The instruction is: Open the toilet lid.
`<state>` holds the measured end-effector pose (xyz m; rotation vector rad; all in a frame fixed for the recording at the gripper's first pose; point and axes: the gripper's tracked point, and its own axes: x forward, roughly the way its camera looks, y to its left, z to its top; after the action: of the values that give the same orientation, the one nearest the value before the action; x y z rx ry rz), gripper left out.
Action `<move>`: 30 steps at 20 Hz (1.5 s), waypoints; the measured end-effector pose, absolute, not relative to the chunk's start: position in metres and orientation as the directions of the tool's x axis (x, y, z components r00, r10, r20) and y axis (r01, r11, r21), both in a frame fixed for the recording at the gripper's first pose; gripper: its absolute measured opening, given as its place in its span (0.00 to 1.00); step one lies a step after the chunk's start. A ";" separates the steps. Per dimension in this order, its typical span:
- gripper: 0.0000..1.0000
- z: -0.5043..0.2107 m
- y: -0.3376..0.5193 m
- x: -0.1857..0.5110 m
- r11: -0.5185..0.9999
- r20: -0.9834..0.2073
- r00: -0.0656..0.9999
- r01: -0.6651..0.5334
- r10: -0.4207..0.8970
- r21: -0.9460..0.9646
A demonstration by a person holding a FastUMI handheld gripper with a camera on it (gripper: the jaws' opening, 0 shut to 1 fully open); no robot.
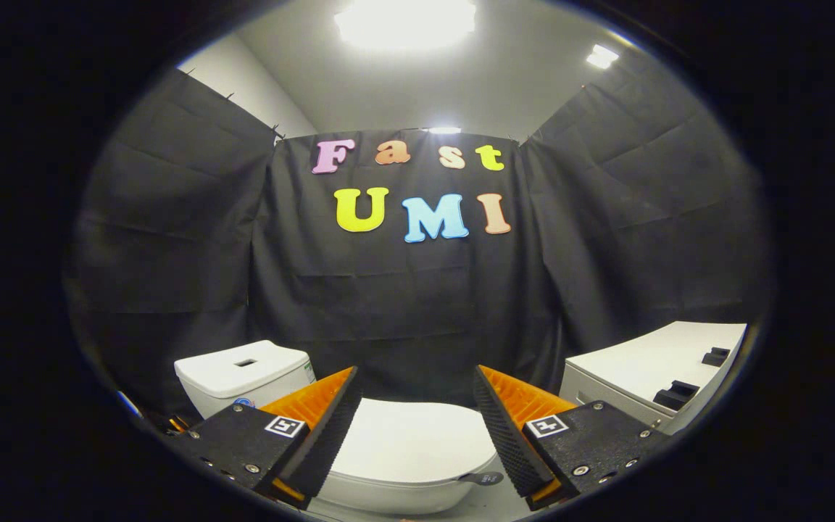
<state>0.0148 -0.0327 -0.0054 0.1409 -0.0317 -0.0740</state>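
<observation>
A white toilet lid point(406, 441) lies flat and closed on its bowl, just ahead of and below my fingers. My gripper point(414, 380) hangs above it, open, with nothing between the two orange-and-black fingers point(330, 428). The lid's rounded edge sits between the fingers, and a small grey tab point(485, 478) sticks out from the bowl's side near the right finger. The white tank point(243, 375) stands beyond the left finger, apart from the bowl.
A white cabinet top point(653, 362) with two black blocks point(675, 395) stands to the right of the toilet. Black cloth walls close in the booth behind and on both sides.
</observation>
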 end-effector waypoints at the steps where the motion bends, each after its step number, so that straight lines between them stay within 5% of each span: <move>1: 0.95 -0.007 -0.037 0.018 0.986 0.023 0.996 0.078 -0.083 0.149; 25: 0.96 -0.176 -0.076 0.064 0.768 -0.198 0.973 0.218 -0.121 0.603; 30: 0.96 -0.218 -0.095 0.062 0.689 -0.277 0.944 0.322 -0.180 0.649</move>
<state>0.0618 -0.0948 -0.2182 0.7613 0.1973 -0.2831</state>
